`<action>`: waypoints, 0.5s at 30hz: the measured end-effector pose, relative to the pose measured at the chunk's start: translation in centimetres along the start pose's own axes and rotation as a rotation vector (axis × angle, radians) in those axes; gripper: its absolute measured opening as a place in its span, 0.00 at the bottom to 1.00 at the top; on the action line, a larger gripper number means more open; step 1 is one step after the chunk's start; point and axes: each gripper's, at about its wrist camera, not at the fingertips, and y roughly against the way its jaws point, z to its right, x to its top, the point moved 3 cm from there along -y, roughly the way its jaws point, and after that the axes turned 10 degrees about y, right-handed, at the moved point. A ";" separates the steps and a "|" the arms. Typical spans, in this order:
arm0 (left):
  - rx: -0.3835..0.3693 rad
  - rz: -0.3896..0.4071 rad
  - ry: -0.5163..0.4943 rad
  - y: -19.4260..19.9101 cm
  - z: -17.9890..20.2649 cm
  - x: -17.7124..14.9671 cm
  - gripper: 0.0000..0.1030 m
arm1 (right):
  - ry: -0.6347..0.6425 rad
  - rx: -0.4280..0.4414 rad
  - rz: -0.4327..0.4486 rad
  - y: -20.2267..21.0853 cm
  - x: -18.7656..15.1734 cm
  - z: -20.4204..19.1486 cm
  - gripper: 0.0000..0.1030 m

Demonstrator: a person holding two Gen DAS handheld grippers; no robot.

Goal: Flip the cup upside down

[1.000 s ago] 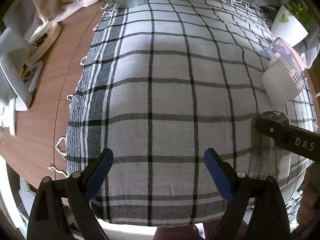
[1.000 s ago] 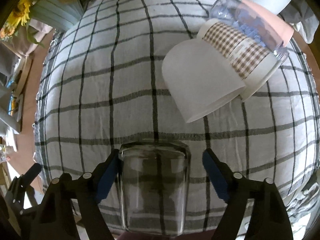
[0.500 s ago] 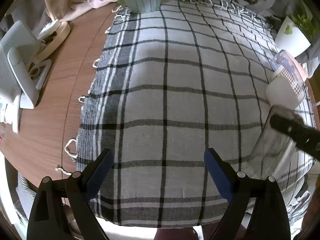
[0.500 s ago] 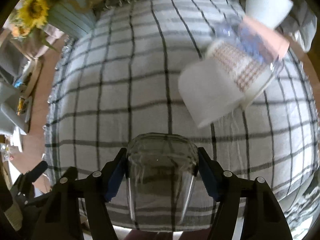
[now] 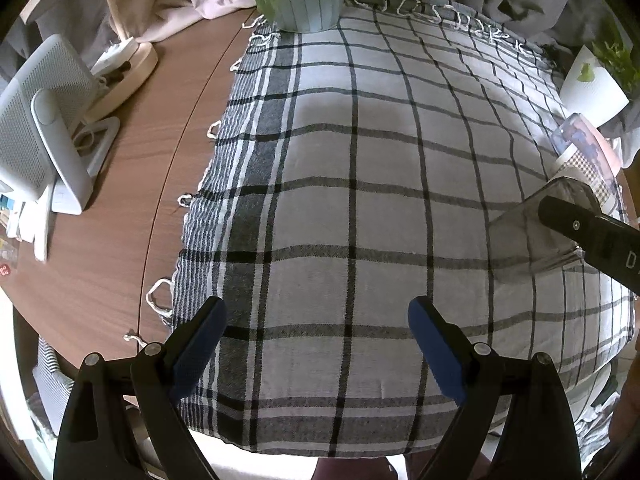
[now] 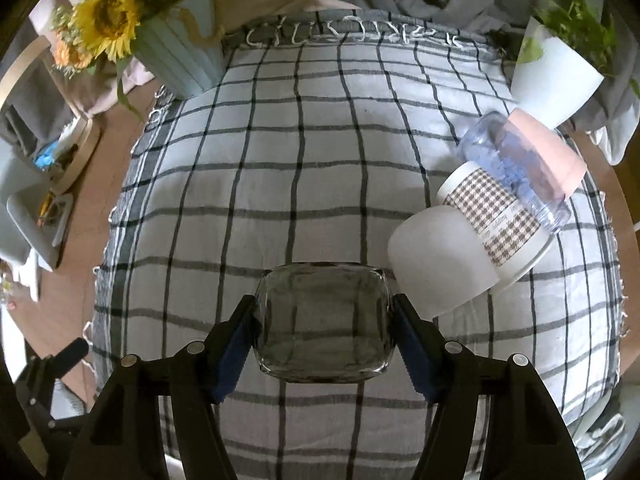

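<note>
Where the right gripper is seen from its own camera, both blue pads are pressed against the sides of a clear glass cup, which is clamped between them and held clear of the cloth. The cup is tipped, one end turned toward the lens; whether that end is base or mouth cannot be told. In the left view the same cup is seen at the right edge, tilted, gripped by a black finger.

The left gripper is spread wide, nothing between its pads, and is held over the near part of the cloth.

Items beyond:
- Checked cloth, grey-white with black lines, fringed, laid over a brown wooden table.
- White cup, lying on its side just right of the glass; nested into a houndstooth-banded cup, a clear bluish cup and a pink cup, all one row on the cloth.
- White planter with green leaves, far right corner.
- Pale blue ribbed pot with sunflowers, far left corner.
- White fan, on the bare table at the left.
- Round wooden tray, behind the fan.
</note>
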 end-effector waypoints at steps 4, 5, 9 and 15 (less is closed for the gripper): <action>-0.009 -0.005 0.002 -0.2 0.2 0.1 0.90 | 0.012 -0.001 0.000 -0.3 0.3 0.0 0.65; -0.011 -0.003 0.002 -0.1 0.3 0.1 0.90 | 0.017 -0.002 -0.003 -0.3 0.4 0.1 0.65; -0.011 -0.002 0.007 0.0 0.2 0.2 0.90 | 0.046 -0.017 -0.006 -0.3 0.0 -0.4 0.65; 0.006 0.004 0.020 0.2 0.0 0.4 0.90 | 0.048 -0.017 -0.004 -0.2 -0.1 -0.3 0.65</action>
